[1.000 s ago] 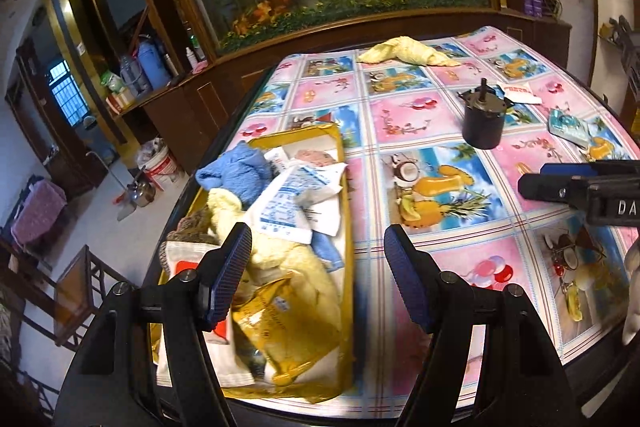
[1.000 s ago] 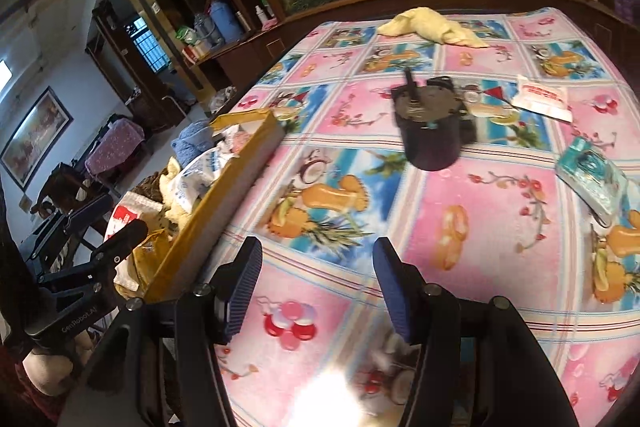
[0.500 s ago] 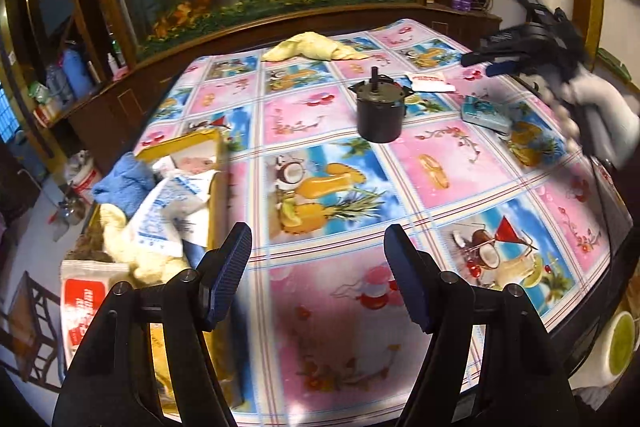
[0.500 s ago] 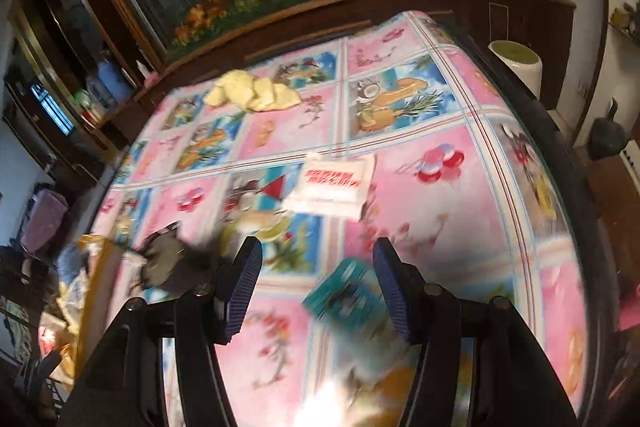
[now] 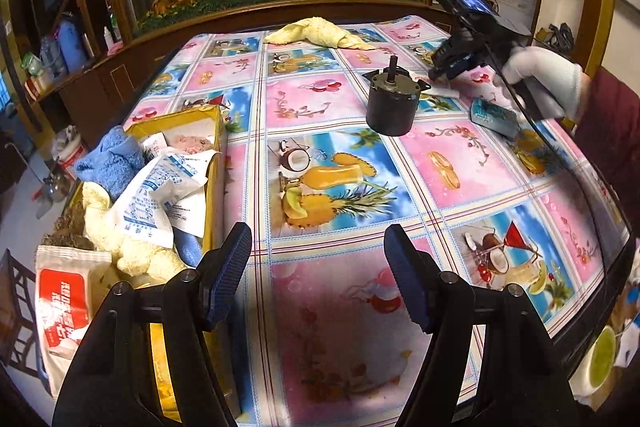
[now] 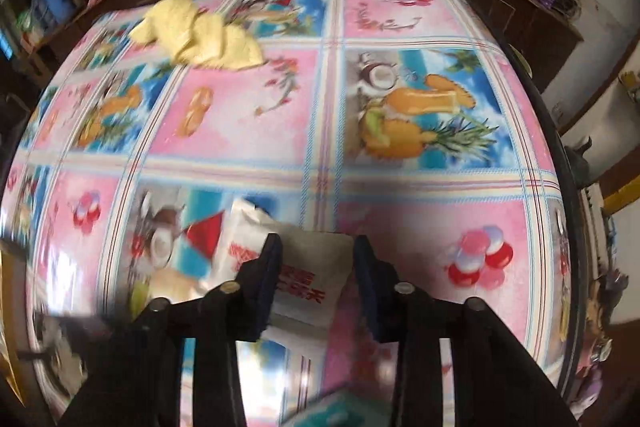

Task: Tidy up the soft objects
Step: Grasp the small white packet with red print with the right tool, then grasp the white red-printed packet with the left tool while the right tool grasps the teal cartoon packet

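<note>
Fruit-print tablecloth (image 5: pixel 332 187) on a big table, mural wall behind. Right gripper (image 6: pixel 316 267) straddles a white red-print tissue pack (image 6: pixel 304 259) lying flat near the table's right side; jaws partly apart, not clamped yet. Pack's long axis runs diagonally, upper-left to lower-right. Risk: the slack wrapper slips or bunches if only a corner gets pinched. Left gripper (image 5: pixel 320 275) hangs wide apart, holding nothing, beside the full yellow tray (image 5: pixel 212 163).

Right tongs (image 6: pixel 314 275) now astride white packet (image 6: pixel 304 259).
</note>
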Motion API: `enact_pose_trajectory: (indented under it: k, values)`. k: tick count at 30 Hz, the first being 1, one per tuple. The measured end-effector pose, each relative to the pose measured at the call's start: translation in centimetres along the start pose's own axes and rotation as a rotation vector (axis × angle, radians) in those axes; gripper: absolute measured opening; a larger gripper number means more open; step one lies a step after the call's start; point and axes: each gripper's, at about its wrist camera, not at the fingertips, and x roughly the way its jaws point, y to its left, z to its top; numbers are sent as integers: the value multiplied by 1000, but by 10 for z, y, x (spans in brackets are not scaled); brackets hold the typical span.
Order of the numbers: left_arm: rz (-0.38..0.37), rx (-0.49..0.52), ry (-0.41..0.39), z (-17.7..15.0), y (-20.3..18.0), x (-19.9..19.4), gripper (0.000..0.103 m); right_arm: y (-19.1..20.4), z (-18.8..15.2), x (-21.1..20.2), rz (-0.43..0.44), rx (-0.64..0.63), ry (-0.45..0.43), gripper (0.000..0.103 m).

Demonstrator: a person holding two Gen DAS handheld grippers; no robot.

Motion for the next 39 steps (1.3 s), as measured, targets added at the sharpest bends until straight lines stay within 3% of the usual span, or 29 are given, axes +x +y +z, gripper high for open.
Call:
enact_pose_trajectory:
  k: [7, 9, 10, 13, 18, 20, 27, 33, 36, 39]
  values:
    - [-28, 0, -4, -1, -3, -5, 69, 66, -73, -27, 77, -260, 83, 35]
    - [-30, 7, -15, -3, -4, -11, 69, 57, -79, -45, 186, -214, 69, 31]
    - [-32, 5, -19, -3, -3, -13, 69, 46, -76, -56, 197, -158, 22, 35]
    - [-46, -15, -15, -2, -2, -13, 69, 42, -61, -62, 120, -141, -74, 35]
    - [-83, -7, -25, -6, -3, -19, 69, 52, -44, -14, 99, -120, 15, 34]
    - [-89, -5, -24, -6, 2, -19, 69, 53, -44, -14, 120, -93, 24, 34]
    - [-101, -39, -24, -4, 9, -21, 69, 71, -96, -39, 159, -143, 57, 32]
    - [-158, -37, -8, -3, -1, -23, 69, 112, -156, -67, 317, -263, 90, 32]
    - [-180, -11, 1, -5, -11, -24, 69, 95, -160, -88, 381, -217, 38, 33]
    - [-220, -2, 36, -6, -21, -20, 69, 36, -146, -110, 359, -73, -82, 38]
